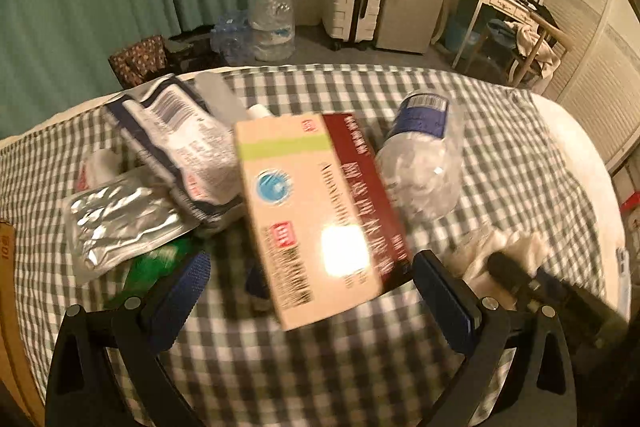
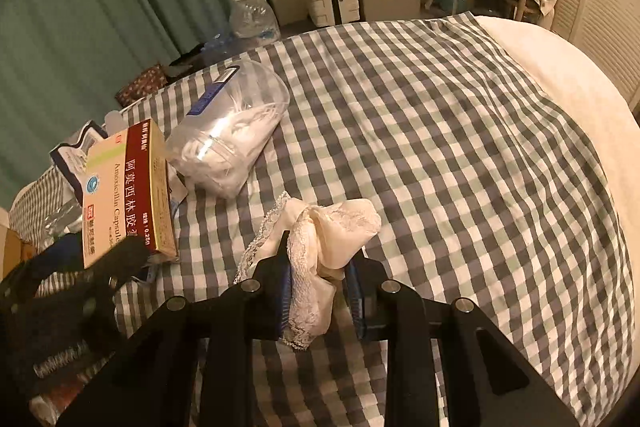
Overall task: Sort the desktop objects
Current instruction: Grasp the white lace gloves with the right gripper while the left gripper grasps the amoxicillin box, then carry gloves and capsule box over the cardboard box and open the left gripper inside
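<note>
The lace cloth (image 2: 320, 247) is pinched at one bunched end between the right gripper (image 2: 320, 291) pads, low over the checked sheet (image 2: 460, 147). It should be lifted straight, clear of the box (image 1: 316, 215), which stands between the left gripper (image 1: 308, 291) fingers, spread wide and not pressing it.

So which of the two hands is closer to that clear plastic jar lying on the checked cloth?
Left, I'd judge. The left gripper stands open around the medicine box just beside the clear plastic jar; the right gripper, shut on a lace cloth, sits nearer the camera, apart from it.
</note>
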Demonstrator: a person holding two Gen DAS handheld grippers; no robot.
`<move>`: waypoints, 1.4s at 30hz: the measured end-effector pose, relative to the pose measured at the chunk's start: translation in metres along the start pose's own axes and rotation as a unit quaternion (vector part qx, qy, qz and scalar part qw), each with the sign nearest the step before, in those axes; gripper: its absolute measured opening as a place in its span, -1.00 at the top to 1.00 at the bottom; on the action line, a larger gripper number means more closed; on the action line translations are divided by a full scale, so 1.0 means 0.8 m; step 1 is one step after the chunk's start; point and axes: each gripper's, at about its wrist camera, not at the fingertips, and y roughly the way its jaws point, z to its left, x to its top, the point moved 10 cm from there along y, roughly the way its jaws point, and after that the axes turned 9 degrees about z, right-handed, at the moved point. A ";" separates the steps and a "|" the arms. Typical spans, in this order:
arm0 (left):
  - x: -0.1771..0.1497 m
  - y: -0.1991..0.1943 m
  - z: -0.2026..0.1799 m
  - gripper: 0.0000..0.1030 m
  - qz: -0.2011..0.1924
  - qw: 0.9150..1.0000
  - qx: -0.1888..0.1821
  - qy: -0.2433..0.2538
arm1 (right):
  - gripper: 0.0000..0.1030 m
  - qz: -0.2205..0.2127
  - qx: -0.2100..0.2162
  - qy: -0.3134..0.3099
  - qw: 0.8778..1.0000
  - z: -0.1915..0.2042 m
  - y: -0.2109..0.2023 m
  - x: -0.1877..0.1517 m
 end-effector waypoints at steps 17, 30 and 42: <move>-0.009 0.011 -0.017 -0.63 0.024 0.998 0.050 0.007 | 0.55 -0.005 -0.005 -0.008 1.000 -0.004 -0.002 0.003; -0.080 -0.124 -0.011 0.39 -0.003 1.000 0.027 0.013 | 0.55 -0.052 0.027 -0.042 0.997 0.046 -0.113 -0.019; -0.188 -0.094 -0.006 0.39 0.044 0.999 0.021 0.016 | 0.55 -0.071 0.038 -0.051 0.995 0.064 -0.162 -0.045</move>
